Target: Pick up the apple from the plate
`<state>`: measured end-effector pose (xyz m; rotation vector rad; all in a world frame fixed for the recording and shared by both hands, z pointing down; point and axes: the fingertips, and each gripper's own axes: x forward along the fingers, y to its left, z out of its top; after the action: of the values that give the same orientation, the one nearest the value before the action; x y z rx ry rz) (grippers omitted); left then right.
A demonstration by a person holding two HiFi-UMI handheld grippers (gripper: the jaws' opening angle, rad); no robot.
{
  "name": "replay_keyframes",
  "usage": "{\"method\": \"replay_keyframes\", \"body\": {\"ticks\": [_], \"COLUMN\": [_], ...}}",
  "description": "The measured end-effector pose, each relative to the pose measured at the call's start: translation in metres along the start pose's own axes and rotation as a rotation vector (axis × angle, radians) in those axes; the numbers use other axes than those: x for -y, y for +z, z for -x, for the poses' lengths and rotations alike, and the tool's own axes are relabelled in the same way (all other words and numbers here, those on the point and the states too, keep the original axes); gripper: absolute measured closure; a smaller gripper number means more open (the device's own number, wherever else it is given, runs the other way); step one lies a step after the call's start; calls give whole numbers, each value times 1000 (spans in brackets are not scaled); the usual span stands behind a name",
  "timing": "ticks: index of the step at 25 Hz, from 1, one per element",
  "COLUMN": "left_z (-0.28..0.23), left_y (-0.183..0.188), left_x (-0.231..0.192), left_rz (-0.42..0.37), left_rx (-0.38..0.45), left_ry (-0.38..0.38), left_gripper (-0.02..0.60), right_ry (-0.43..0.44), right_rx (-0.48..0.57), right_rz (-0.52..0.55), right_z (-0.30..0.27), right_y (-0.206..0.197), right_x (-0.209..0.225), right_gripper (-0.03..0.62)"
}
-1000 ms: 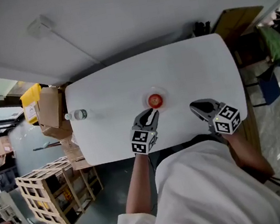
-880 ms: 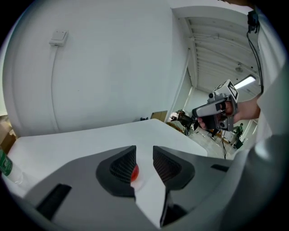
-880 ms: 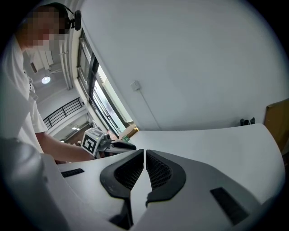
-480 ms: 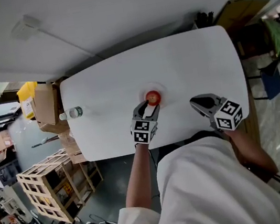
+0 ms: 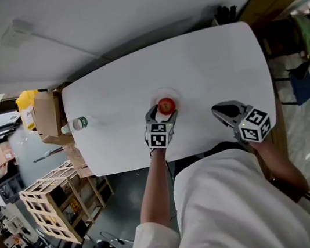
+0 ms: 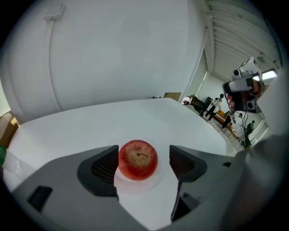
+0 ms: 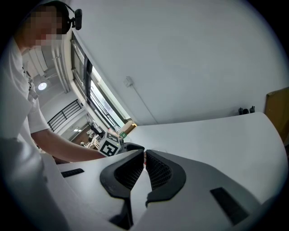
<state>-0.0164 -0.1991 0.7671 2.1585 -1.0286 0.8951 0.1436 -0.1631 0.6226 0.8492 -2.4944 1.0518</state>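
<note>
A red apple (image 5: pixel 166 105) sits on a small white plate (image 5: pixel 172 95) near the middle of the white table (image 5: pixel 210 64). My left gripper (image 5: pixel 163 114) points steeply down at it with the jaws opening, one on each side of the fruit. In the left gripper view the apple (image 6: pixel 137 159) rests on the plate (image 6: pixel 137 186) between the dark pads (image 6: pixel 104 166); the left pad is close beside it, and a clear gap separates it from the right one. My right gripper (image 5: pixel 218 110) hovers to the right over the table's near edge, shut on nothing (image 7: pixel 144 155).
A plastic bottle (image 5: pixel 74 125) lies at the table's left end. Cardboard boxes (image 5: pixel 47 118) and wooden crates (image 5: pixel 52 211) stand on the floor to the left. A chair (image 5: pixel 301 90) and clutter are beyond the right end. The wall runs behind the table.
My left gripper came down and forward onto the apple, and its jaws spread from nearly shut to straddle it. The right gripper has hardly shifted.
</note>
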Motion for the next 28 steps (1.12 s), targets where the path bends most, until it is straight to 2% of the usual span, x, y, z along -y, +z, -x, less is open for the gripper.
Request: {"method": "replay_keyframes", "body": {"ticks": [8,13,16,20,28], "left_z": [-25,-33,-34,-31,-16], "left_y": [-14,-24,-24,-21,-6], "left_x": [-16,-19,-20,-13,-11], "left_rz": [35,58,88,131,142], "left_rx": [-59,-97,-86,-83,-42], "left_ry": [74,76,76,62,62], "left_gripper": [187,178,207,210,210], "right_ry": [11,7,1,-1,25], "right_rx": [-18,-28,-28,-25,-14], "right_rz": [-6,-9,-13,-22,-19], "right_z": [-2,2,6,9,2], "right_y": [-1,-4,-6,-9,-4], "right_x": [12,15,18,25,22], "right_gripper": [556,556,556,556,556]}}
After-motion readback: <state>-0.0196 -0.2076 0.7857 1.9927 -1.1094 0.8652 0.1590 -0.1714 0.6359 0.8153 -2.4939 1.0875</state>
